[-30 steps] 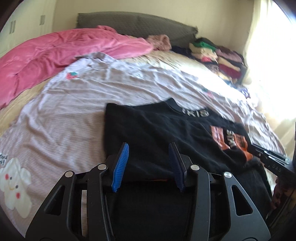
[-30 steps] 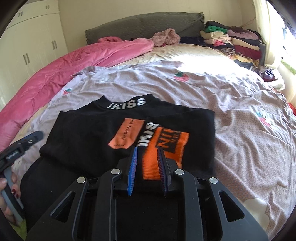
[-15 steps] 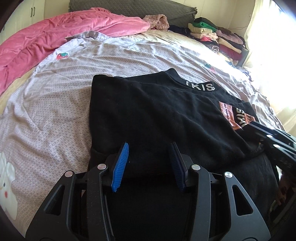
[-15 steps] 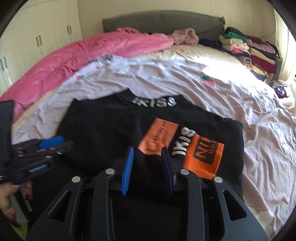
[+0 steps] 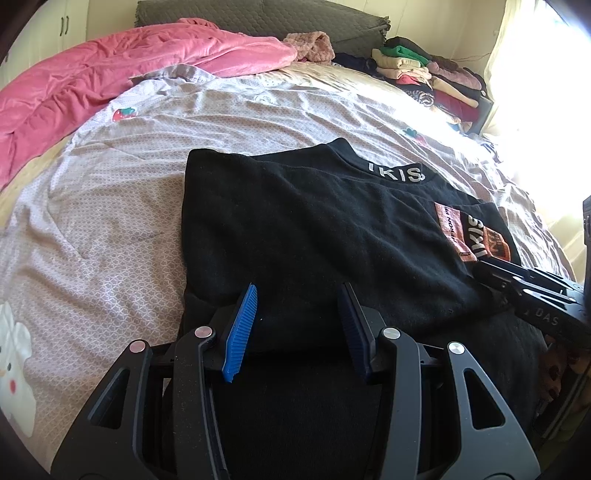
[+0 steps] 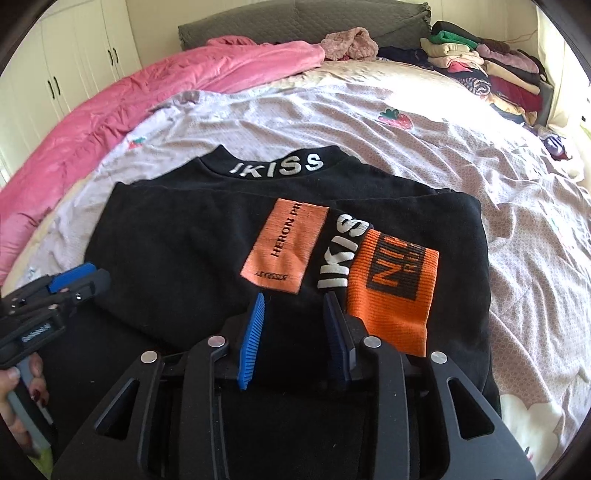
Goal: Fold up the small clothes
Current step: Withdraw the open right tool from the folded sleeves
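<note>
Black top (image 6: pixel 177 236) (folded) beneath parted fingers (image 6: pixel 251 336)

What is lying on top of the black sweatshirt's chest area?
A folded sleeve with an orange cuff lies across the black sweatshirt, beside an orange patch. Whatever print the sleeve covers is hidden.

Bedroom: bed (image 6: pixel 443 155) under a lilac strawberry-print sheet, grey quilted headboard (image 6: pixel 295 18), pink duvet (image 6: pixel 129 99) bunched along one side, white cupboard doors (image 6: pixel 74 62) beyond, cream wall (image 5: pixel 443 22), and strong daylight through a pale curtain (image 5: pixel 535 74).
</note>
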Demonstrator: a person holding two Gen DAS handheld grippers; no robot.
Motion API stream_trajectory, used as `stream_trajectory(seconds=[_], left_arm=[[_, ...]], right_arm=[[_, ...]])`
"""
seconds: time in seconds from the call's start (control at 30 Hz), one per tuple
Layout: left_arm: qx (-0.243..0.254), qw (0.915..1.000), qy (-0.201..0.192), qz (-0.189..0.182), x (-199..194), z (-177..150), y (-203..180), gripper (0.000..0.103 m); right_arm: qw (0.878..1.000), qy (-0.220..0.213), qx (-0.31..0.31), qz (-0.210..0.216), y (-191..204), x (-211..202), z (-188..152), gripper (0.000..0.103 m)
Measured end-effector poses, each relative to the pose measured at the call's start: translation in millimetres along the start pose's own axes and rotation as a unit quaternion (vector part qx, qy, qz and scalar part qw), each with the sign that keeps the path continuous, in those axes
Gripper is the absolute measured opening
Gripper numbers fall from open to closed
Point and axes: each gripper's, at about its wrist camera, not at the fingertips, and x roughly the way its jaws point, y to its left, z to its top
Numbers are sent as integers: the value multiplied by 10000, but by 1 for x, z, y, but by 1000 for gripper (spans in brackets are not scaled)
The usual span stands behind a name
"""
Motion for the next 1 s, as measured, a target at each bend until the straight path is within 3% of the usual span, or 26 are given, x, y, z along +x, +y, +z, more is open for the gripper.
stream_trajectory(seconds=[0.37,0.57,0.77,0.9,1.0], left_arm=[[11,10000,-81,29,-8,-3,-1,38],[-56,9999,-133,-6,-13,-4,2,39],[-67,9998,-199,7,-19,-4,0,50],[-59,9995,-282,107,-25,-4,-1,64],[-107,9993,-324,163,-29,-6,2,66]], right_arm=[[9996,-220,146,132,0,-19,-5,40],[9992,-313,221,139,-1,-26,-8,55],[9987,-366,338,115,-5,-33,-10,66],[9982,-474,370,89,-7,-42,-12,77],[9977,-545,384,79,-8,-48,-12,79]])
